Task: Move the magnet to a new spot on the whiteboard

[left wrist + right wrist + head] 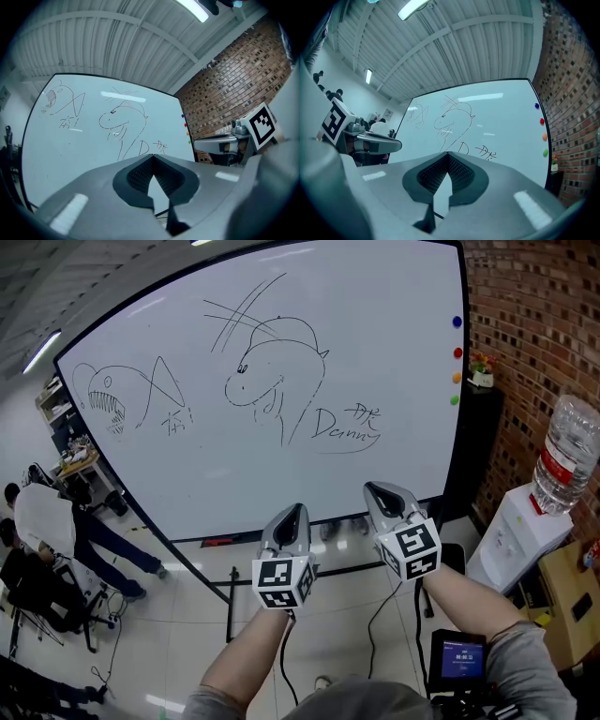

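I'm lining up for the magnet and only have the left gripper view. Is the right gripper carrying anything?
Observer: No. The right gripper has its jaws together, with nothing between them.
Operator: What stands to the right of the whiteboard? The other gripper blocks that side for me.
Observer: A white water dispenser with a bottle on top, standing apart from the board.
Operator: Is anyone close to the board?
Observer: Some people are off past its lower left corner. None of them touches it.
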Tool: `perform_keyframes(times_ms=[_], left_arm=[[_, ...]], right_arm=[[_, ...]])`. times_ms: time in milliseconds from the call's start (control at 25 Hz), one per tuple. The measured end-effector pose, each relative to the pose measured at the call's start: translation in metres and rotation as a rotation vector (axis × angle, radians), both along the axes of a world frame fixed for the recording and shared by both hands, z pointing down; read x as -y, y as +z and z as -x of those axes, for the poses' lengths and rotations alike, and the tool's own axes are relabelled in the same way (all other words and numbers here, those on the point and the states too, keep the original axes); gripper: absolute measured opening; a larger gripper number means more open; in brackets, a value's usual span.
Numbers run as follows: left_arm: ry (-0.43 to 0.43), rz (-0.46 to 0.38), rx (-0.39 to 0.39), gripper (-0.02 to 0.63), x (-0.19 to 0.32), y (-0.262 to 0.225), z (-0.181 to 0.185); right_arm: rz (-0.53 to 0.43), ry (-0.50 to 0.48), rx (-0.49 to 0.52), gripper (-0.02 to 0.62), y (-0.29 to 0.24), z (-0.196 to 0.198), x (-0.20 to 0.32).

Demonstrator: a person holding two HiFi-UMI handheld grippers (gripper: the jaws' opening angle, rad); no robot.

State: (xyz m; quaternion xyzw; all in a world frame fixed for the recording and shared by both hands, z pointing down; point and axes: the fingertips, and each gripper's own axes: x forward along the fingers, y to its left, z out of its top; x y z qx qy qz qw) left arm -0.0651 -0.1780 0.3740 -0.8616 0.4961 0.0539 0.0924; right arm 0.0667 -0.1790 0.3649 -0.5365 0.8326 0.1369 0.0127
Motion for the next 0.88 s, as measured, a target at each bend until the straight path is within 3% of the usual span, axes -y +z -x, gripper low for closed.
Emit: perform_keyframes(times_ms=[880], left_arm=[[0.004,-0.021,0.0,0.002,0.003,-0.009,0.008]], right_arm=[[-0.023,-0.002,-0.02,0.005,-0.01,0.008,0.006]])
